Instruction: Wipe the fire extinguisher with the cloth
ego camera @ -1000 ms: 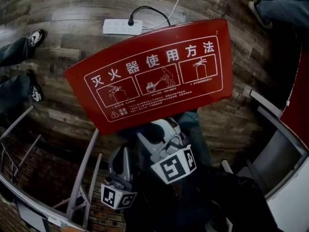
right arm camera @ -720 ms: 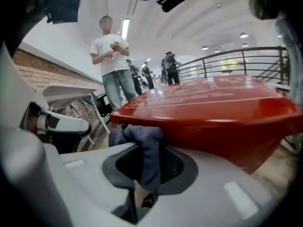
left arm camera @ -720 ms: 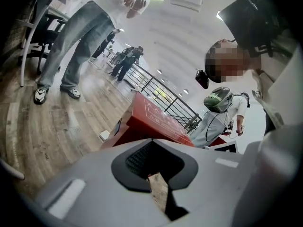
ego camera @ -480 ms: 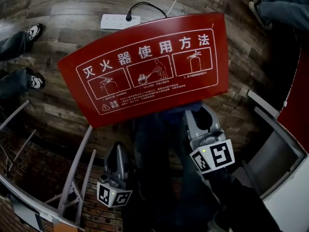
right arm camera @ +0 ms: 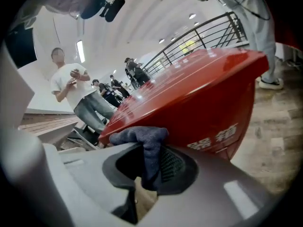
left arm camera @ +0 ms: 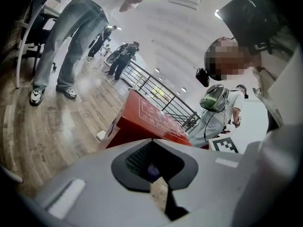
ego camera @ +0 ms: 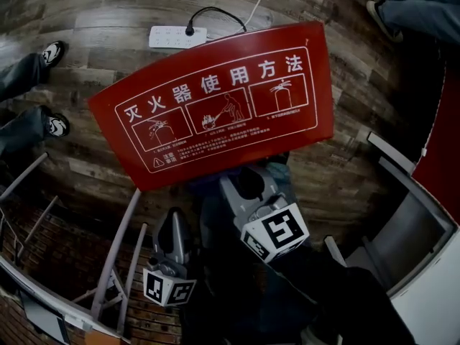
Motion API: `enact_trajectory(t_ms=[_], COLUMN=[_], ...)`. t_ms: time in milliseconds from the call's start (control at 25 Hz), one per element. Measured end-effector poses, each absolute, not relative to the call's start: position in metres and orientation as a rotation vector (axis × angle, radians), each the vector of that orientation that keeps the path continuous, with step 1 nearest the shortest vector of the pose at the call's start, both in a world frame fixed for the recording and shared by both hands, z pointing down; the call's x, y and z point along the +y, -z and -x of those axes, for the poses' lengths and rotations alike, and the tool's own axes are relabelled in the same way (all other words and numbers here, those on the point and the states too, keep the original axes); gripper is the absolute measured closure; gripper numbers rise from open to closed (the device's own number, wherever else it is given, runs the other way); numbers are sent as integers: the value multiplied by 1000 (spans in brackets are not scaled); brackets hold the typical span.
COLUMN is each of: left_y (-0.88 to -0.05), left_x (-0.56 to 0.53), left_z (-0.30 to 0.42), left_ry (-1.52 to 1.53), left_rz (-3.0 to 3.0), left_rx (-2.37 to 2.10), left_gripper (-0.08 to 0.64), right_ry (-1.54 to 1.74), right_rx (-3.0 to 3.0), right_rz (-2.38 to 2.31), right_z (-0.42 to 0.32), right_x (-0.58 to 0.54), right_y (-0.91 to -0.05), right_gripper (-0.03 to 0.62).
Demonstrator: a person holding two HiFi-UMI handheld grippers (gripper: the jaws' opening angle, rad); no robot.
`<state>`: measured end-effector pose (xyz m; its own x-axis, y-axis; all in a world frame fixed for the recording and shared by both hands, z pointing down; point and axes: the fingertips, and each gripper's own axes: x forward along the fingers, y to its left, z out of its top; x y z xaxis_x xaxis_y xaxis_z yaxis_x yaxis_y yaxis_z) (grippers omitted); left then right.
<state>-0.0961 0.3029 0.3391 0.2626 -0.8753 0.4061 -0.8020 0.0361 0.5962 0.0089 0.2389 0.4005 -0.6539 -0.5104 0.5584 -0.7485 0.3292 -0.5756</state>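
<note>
Wood-plank floor (ego camera: 86,20), white power strip (ego camera: 177,37), black railing (left arm camera: 158,86)

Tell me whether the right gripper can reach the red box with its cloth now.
Probably yes: the right gripper, shut on the cloth, is close beside the red box, with nothing between.

Red box (ego camera: 215,106): smooth hard lid, glossy, white print; front panel shiny too.
Cloth (right arm camera: 147,143): dark blue-grey fabric, soft, fuzzy, matt.
Right tool (right arm camera: 154,169), left tool (left arm camera: 152,165): grey matt plastic shells, black ribbed pads inside.
Floor (ego camera: 93,20): wood-look planks, streaky grain, faint sheen.
Power strip (ego camera: 177,37): white smooth plastic.
Railing (ego camera: 118,250): grey metal tube, dull finish.
</note>
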Motion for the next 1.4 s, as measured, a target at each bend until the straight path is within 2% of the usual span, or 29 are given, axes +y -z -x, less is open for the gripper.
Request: enact_trajectory(t_ms=[80,200,560,720,960,1080,1280,1400], left_y=[-337,-333,-333,-333,-337,-335,-325,-319], left_x=[302,300,292,292,296,297,295,293], left_z=[101,107,100,104,108,107,110,111], left_ry=[108,103,146,145,131,133,167,180], left_rz=[-1759,-1756,-1765,-1766,-1757,-1758,-1770,-1781], left_rx=[-1545,-1547,-1508,-1503,-1499,-1486,-1476,-1465], left_gripper=[555,555,555,555,555,555,555,555], right_ry=[-1310,-1323,-1181,-1232,-1387,-1304,-1082,-681], right_rx=[-2332,-2310,-2081,-2039,-2243,-2257,-2162,-2157], right_rz=[-1087,-1120,-1535,-1544,-1199,-1241,-1481,-1512], right_z=[7,-10,-151,-121,-24,-50,-161,-199], right_x=[243,238,202,208,236,233,207,189], right_y=[-402,-402,-397,-406,-402,-392,-364,-323], right_gripper=[522,522,522,523,523,523,523,523])
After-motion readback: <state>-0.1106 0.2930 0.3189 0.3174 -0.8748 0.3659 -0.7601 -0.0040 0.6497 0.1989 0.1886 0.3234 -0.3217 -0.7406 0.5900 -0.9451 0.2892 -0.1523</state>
